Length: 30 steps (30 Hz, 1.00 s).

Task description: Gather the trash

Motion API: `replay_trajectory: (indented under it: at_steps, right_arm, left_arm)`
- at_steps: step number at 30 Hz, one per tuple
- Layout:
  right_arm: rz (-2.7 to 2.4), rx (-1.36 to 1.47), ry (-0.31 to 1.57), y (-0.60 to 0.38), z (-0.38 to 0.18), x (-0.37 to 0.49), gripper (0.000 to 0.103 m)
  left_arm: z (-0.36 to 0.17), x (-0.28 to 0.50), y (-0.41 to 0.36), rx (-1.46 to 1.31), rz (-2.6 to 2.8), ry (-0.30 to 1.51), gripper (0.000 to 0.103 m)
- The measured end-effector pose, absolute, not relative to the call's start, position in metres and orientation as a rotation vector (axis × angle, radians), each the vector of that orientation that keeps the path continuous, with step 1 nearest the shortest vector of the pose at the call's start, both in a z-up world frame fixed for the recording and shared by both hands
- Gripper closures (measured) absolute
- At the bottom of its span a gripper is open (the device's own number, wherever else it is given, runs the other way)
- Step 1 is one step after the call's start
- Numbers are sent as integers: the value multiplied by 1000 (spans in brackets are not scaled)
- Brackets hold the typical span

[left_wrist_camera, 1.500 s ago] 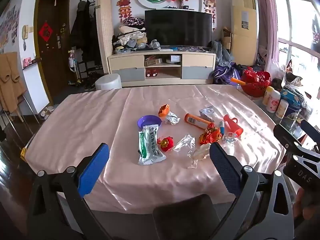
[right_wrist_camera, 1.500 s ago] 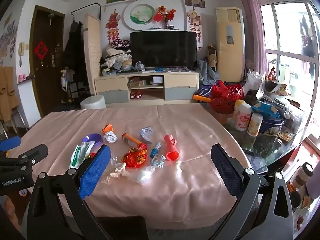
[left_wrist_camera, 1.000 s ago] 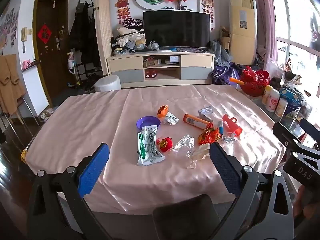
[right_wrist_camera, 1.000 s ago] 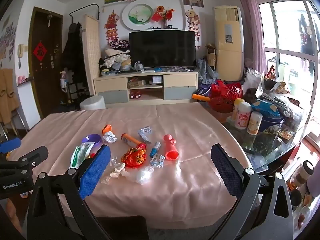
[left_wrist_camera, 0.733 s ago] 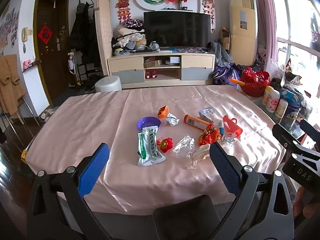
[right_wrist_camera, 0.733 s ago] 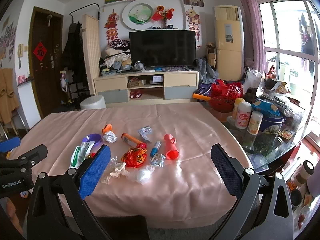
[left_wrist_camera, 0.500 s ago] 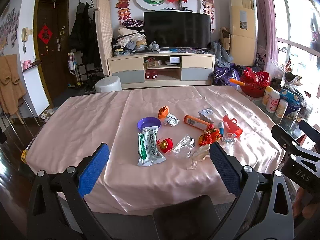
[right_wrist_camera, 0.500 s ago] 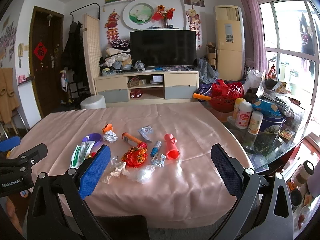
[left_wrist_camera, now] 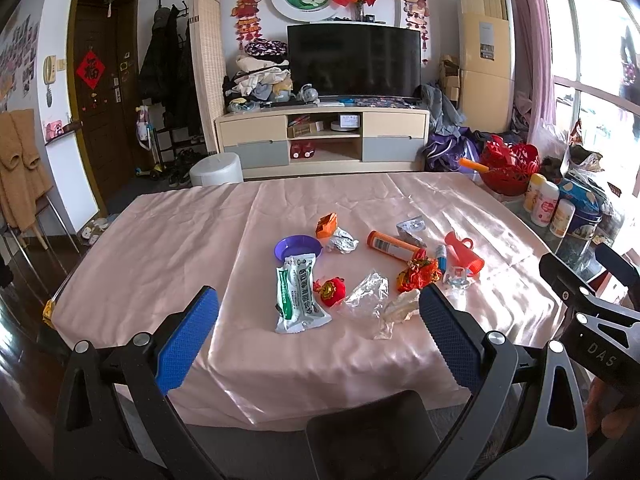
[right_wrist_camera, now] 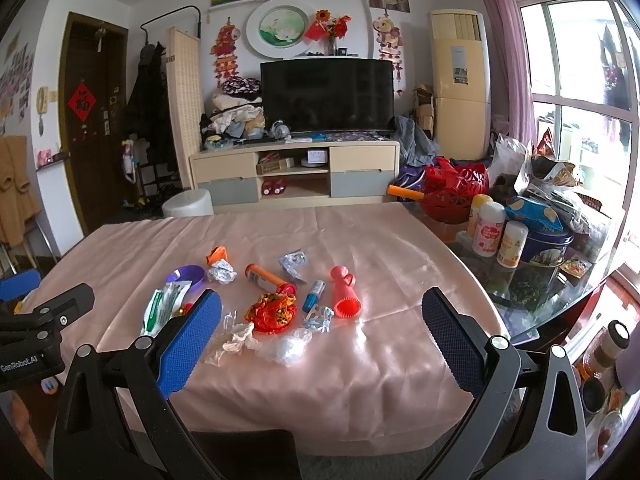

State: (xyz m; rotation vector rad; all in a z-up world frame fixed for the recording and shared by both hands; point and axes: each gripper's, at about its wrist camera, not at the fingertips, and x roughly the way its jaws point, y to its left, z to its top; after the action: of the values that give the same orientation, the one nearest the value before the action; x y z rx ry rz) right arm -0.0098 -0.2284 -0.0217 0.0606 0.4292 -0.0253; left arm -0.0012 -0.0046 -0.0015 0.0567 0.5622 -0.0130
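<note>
Trash, from a green-and-white crinkled plastic packet (left_wrist_camera: 298, 300) to a red crumpled foil wrapper (right_wrist_camera: 272, 312), lies scattered mid-counter (left_wrist_camera: 168, 248). I hold my left claw (left_wrist_camera: 316, 340) and right claw (right_wrist_camera: 320, 344) wide, empty, short of the counter's near edge, ready to pick.

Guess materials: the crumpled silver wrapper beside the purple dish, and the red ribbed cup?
Crumpled silver wrapper: looks like metal foil or metallised film; sharp creases, bright glints. Red ribbed cup: likely moulded plastic; uniform glossy red, ridged rim, rigid shape. Neither is certain from these views.
</note>
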Motion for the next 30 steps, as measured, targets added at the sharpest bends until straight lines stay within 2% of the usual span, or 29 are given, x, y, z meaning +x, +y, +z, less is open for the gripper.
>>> replay_trajectory:
  at_steps: [30]
  right_arm:
    - [-18,62,439,-216,-30,-9,2]
  left_arm:
    - [6,-3,-2,52,-10,565,8]
